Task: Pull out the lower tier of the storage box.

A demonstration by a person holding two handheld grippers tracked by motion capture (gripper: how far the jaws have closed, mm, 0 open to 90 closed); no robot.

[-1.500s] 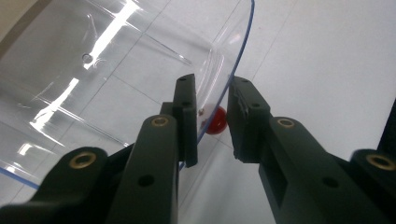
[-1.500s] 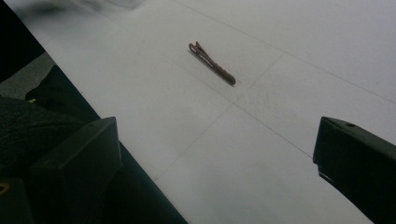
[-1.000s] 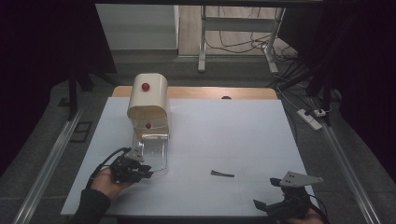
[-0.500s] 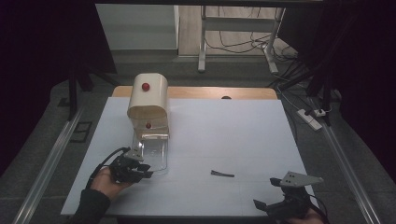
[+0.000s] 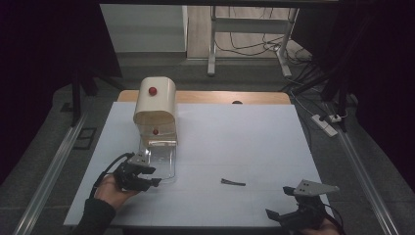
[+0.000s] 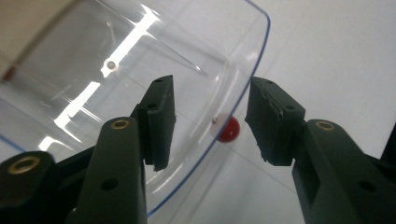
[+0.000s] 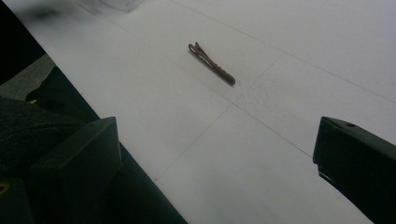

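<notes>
A cream box (image 5: 155, 103) with a red knob (image 5: 152, 90) on top stands at the white table's back left. A clear plastic lid (image 5: 161, 156) lies open in front of it. My left gripper (image 5: 152, 177) is at the lid's near edge. In the left gripper view the left gripper (image 6: 212, 123) has just been opening; the clear lid's rim (image 6: 243, 88) and its small red knob (image 6: 229, 131) sit between the jaws, untouched by the pads. My right gripper (image 5: 281, 203) rests wide open at the front right, holding nothing.
A small brown clip-like piece (image 5: 233, 182) lies on the white table (image 5: 235, 137) between the two hands, also seen ahead of the right gripper (image 7: 212, 64). The table's front edge (image 7: 140, 168) is close under that gripper. Cables and a metal frame stand beyond the table.
Both hands stay in place. The left gripper's jaws stand a little wider apart at the clear lid's edge than before.
</notes>
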